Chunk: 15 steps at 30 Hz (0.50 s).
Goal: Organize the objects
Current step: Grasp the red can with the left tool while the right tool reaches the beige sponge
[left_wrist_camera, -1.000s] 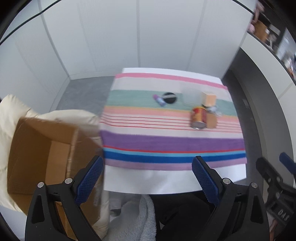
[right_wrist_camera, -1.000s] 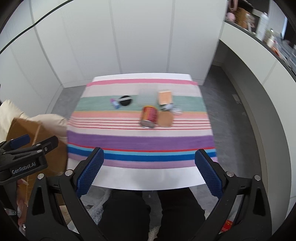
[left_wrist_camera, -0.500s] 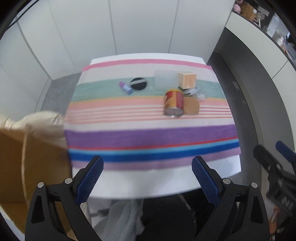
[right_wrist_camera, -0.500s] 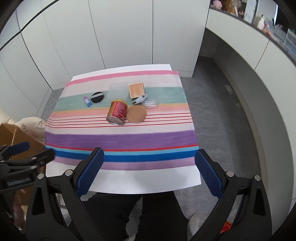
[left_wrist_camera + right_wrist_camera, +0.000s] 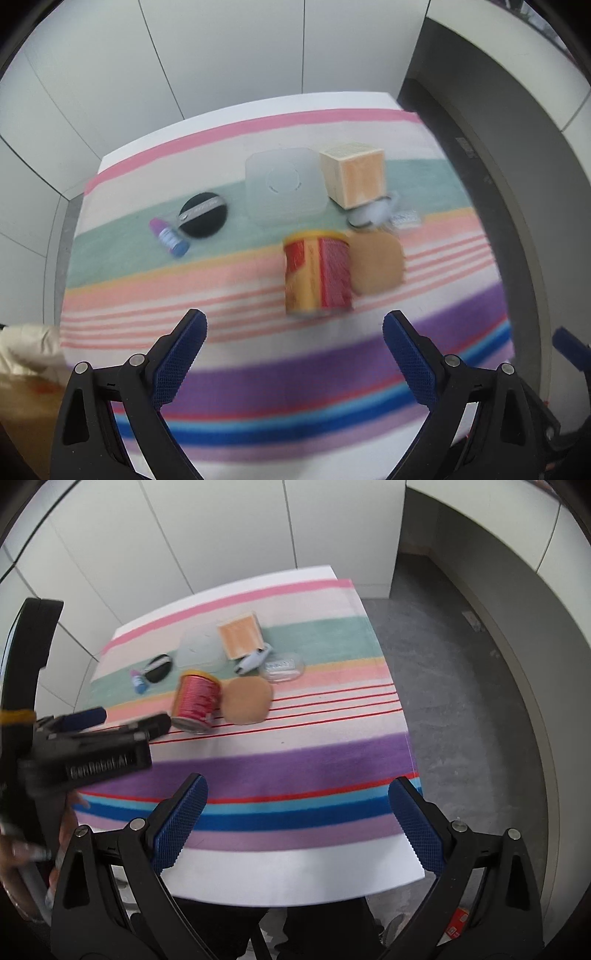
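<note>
Both hand-held grippers agape, empty; left hand-held gripper (image 5: 293, 328) facing red can (image 5: 317, 271)

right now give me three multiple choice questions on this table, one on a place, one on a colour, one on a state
1. Where does the red can stand relative to the round brown pad?
A. on top of it
B. beside it, on its left in the right wrist view
C. off the striped cloth

2. What colour is the stripe at the cloth's far edge?
A. pink
B. black
C. yellow

3. How is the left tool?
A. shut on the can
B. shut on nothing
C. open, holding nothing

Answers: 1 B, the can stands left of the pad; 2 A, a pink band runs along the far edge; 3 C, its fingers stand wide apart over bare cloth.
</note>
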Tool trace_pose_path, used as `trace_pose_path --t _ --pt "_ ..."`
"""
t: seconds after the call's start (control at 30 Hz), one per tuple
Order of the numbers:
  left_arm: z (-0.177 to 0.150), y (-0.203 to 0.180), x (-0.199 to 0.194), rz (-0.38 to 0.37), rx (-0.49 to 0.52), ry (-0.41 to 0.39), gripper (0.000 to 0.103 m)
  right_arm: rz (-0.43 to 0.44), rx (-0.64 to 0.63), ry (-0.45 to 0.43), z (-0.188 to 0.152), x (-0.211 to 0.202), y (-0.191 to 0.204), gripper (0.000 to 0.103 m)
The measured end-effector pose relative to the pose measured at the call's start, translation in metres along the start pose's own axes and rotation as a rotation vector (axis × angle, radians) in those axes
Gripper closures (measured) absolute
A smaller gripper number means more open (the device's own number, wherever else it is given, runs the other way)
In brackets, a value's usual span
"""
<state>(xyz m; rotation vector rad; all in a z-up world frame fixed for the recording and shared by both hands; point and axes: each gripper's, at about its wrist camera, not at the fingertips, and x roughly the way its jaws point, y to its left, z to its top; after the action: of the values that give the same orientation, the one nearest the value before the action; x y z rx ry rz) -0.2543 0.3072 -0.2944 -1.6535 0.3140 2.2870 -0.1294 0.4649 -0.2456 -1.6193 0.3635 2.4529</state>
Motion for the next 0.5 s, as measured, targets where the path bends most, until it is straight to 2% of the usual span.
trace_pose_path --t 0.13,0.2,0.27,0.33,0.4,0.5 --pt "0.015 0.008 0.041 0.019 -0.07 0.039 0.007 -0.002 0.013 0.038 0.007 0.029 -0.008 0.003" --pt "0.018 0.011 0.054 -0.016 -0.092 0.049 0.006 -0.007 0.026 0.052 0.009 0.043 -0.01 0.003" --pt "0.022 0.013 0.068 -0.02 -0.094 0.065 0.008 -0.011 0.029 0.062 0.011 0.053 -0.011 0.003" --pt "0.024 0.013 0.078 0.011 -0.072 0.071 0.019 -0.012 0.034 0.068 0.015 0.064 -0.013 0.003" --pt "0.024 0.016 0.085 0.042 -0.057 0.076 0.048 -0.011 0.038 0.074 0.02 0.074 -0.011 0.003" --pt "0.021 0.031 0.086 0.025 -0.093 0.055 0.048 -0.009 0.031 0.074 0.029 0.088 0.0 0.003"
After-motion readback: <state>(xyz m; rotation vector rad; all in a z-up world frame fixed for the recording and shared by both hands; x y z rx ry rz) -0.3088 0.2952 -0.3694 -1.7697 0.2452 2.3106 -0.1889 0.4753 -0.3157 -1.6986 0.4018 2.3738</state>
